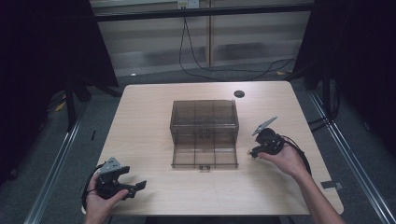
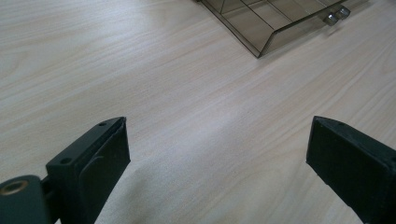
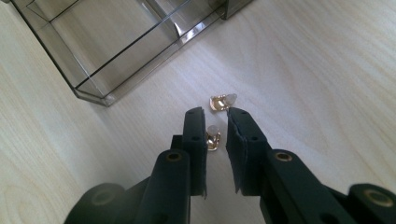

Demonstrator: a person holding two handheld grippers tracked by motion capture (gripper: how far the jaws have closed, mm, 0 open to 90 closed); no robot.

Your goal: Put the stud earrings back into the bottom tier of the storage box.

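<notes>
Where the high view takes in the whole pale wooden desk (image 1: 149,121), a smoky transparent drawer box (image 1: 204,119) stands near its middle with its bottom drawer (image 1: 204,156) pulled out toward the person; a small black disc (image 1: 239,93) lies near the far edge, well apart from the box; cables trail over the grey floor beyond the desk.

The left claw (image 1: 135,187) is held low over the near left corner, well apart from the box; in the left gripper view its two black jaws stand wide apart over bare wood with nothing between them, and the front corner of the open drawer (image 2: 275,28) with its small clear knob (image 2: 336,15) shows at the top.

The right claw (image 1: 254,152) sits just beside the drawer's right front corner; from above it is too small to tell what it is doing. The right gripper view supplies what the high view cannot: two small gold-coloured pieces with whitish ends lie on the desk; the nearer piece (image 3: 213,137) sits between the jaws, which are close together around it with a narrow gap showing, so whether they touch it I cannot tell; the farther piece (image 3: 222,101) lies just beyond the jaw tips, near the drawer's clear wall (image 3: 140,60).
</notes>
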